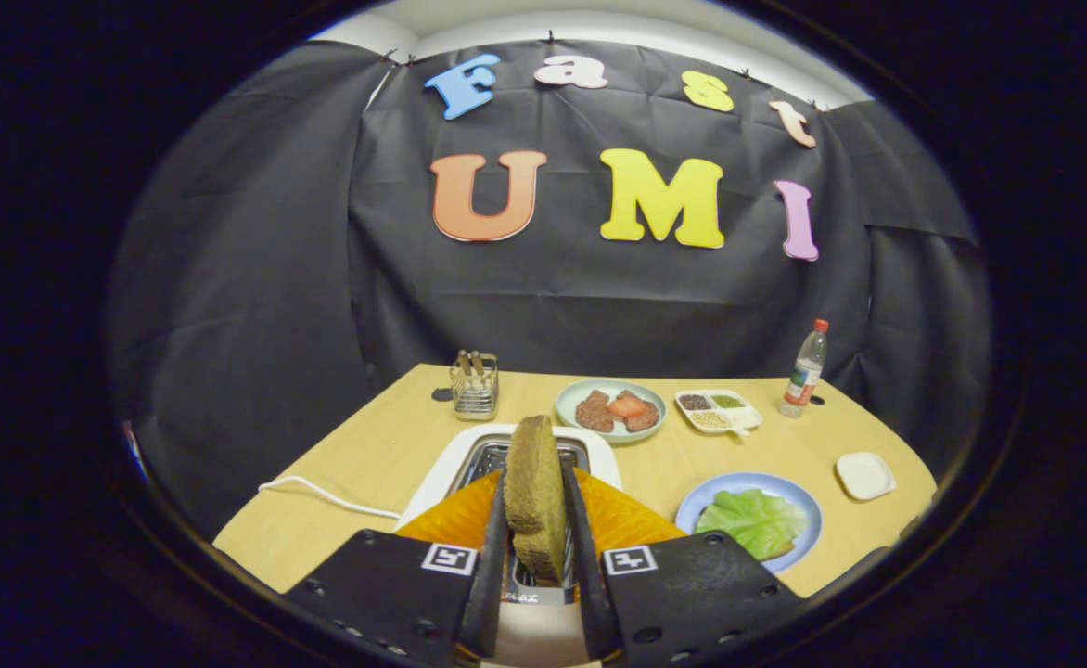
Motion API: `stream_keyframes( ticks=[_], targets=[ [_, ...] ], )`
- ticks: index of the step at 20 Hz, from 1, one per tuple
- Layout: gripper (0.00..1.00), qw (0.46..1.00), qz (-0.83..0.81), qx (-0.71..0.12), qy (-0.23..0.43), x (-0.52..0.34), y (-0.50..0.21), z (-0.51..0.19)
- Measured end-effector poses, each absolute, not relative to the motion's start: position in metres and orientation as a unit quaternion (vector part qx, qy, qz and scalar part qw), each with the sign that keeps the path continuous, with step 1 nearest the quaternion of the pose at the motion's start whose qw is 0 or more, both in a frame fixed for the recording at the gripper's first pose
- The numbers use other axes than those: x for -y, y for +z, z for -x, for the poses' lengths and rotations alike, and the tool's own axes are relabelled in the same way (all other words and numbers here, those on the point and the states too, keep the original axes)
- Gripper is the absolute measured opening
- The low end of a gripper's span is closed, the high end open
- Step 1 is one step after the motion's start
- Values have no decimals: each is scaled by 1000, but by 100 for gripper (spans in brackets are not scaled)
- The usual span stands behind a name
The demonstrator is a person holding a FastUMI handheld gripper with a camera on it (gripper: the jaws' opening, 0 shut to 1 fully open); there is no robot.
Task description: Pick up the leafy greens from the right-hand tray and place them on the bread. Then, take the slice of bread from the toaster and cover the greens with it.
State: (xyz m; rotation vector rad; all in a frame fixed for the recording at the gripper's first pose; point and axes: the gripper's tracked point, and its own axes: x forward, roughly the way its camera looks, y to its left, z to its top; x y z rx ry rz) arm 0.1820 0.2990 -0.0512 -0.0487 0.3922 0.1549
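A brown slice of bread (534, 496) stands on edge between my fingers, and my gripper (534, 520) is shut on it. The slice is lifted above the slots of the white toaster (525, 455), which sits directly beneath and just ahead of the fingers. To the right of the fingers a blue plate (803, 506) holds a green lettuce leaf (752, 521) lying flat; a strip of bread shows under the leaf's near edge.
Beyond the toaster stand a wire holder with utensils (475, 385), a pale green plate with meat and tomato (610, 409), and a divided dish of seasonings (718, 410). A plastic bottle (805, 368) and a small white square dish (864, 474) sit far right. The toaster's white cable (321, 496) trails left.
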Motion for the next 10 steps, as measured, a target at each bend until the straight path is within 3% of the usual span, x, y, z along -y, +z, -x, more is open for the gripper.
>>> stream_keyframes(
  ticks=[4,6,10],
  targets=[
    [9,977,19,-195,84,-296,-50,-182],
    [3,977,2,-194,87,-290,-47,-185],
    [3,977,-25,-187,98,-283,-27,-184]
  ],
)
